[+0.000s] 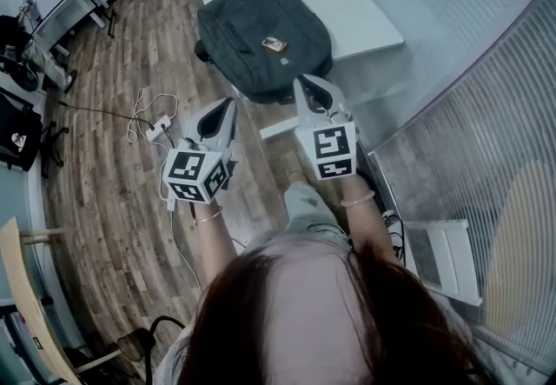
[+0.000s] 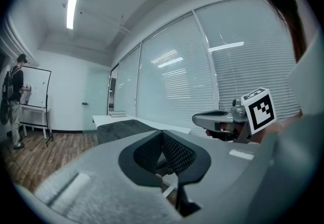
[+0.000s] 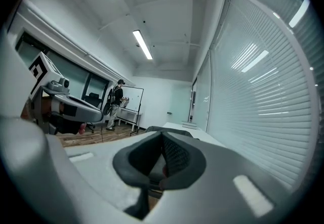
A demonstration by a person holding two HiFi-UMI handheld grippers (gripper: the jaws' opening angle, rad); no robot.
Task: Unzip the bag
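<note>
**A:** Where is the bag?

**B:** The bag lies flat on the near end of the table, with a small tag on its top face.

**A:** And where is it relative to the grippers?

**B:** It is ahead of both, and neither touches it. In the head view the left gripper sits below and to the left of the bag, over the wood floor. The tip of the right gripper overlaps the bag's near edge in that picture. In both gripper views, though, the bag shows beyond the jaws, out in front.

**A:** What are the jaws doing?

**B:** On both grippers they are closed. In each gripper view the pads meet, with nothing between them. Neither gripper has hold of anything.

**A:** How are the hands held?

**B:** They are side by side and a little apart, with both forearms stretched forward. The grippers are held about level and point toward the table. Each gripper's marker cube faces up at the head camera. From the left gripper view, the right gripper hangs just to its right at about the same height.

**A:** Is there anything else around?

**B:** A power strip with a coiled cable lies on the floor to the left. A person stands at a whiteboard far across the room.
</note>
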